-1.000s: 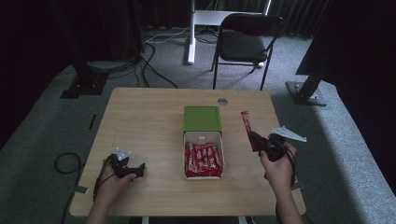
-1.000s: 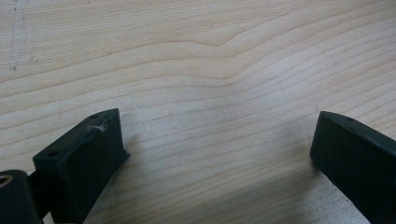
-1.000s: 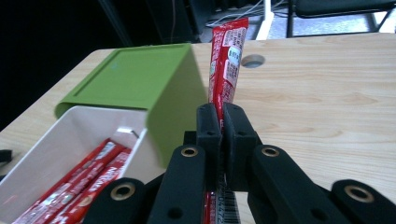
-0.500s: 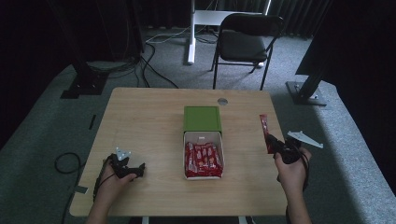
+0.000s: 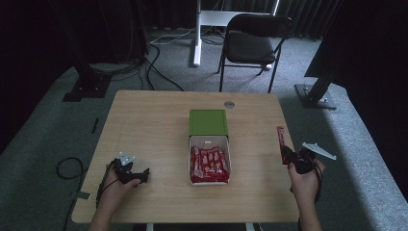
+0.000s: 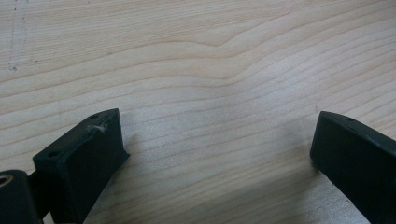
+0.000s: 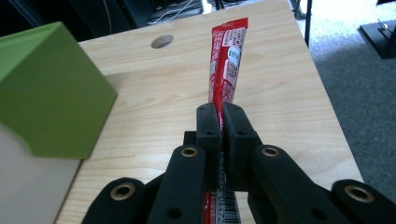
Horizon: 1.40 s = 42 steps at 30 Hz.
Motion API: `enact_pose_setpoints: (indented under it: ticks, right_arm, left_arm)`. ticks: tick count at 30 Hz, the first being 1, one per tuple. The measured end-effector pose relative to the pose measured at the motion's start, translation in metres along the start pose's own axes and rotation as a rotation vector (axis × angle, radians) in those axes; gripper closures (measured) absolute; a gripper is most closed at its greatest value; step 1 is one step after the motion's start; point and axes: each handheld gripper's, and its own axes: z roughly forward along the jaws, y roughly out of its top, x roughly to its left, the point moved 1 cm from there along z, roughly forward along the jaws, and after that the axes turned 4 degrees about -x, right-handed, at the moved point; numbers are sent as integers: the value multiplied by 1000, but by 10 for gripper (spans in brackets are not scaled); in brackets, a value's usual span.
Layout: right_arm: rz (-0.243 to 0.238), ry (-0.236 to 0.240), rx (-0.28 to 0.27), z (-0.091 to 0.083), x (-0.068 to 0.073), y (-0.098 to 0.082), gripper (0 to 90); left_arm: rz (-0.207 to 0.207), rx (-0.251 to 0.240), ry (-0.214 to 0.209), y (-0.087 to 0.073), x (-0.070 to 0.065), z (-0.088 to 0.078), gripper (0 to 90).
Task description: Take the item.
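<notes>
One glossy red wrapper (image 7: 227,60), flat, slender

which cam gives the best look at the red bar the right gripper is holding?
Right gripper view. The red bar sticks up from between the closed jaws of the right gripper, wrapper print visible. In the high view the bar is a thin red strip near the table's right edge. The left gripper view looks down at bare tabletop.

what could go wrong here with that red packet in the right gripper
The right gripper pinches the red packet by its lower part, so the long free end could flop or slip. It hangs near the table's right edge, so a drop might land on the floor. The left gripper rests open on the table, too far to help.
</notes>
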Motion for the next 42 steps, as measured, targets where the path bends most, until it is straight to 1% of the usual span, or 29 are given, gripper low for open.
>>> enact_pose_setpoints:
  ticks: [1,3,4,12,18,23,28,33,35,42]
  right_arm:
    - [2,-3,4,1,-1,-1,864]
    - [20,-11,11,5,-6,-6,864]
    - [17,-21,17,7,-9,-8,864]
    - [43,-80,62,21,-27,-26,864]
    - [52,-109,92,27,-37,-35,864]
    - [59,-127,106,31,-42,-40,863]
    - [56,-145,115,34,-45,-44,863]
    - [60,-148,129,37,-47,-48,862]
    - [54,-155,139,38,-47,-49,861]
    - [59,-160,134,38,-48,-50,858]
  left_arm:
    - [2,1,0,0,0,0,36]
    - [3,2,0,0,0,0,36]
    - [3,2,0,0,0,0,36]
    - [3,2,0,0,0,0,36]
    - [3,2,0,0,0,0,36]
    - [3,2,0,0,0,0,36]
    - [3,2,0,0,0,0,37]
    - [3,2,0,0,0,0,36]
    - [3,2,0,0,0,0,36]
    - [3,2,0,0,0,0,37]
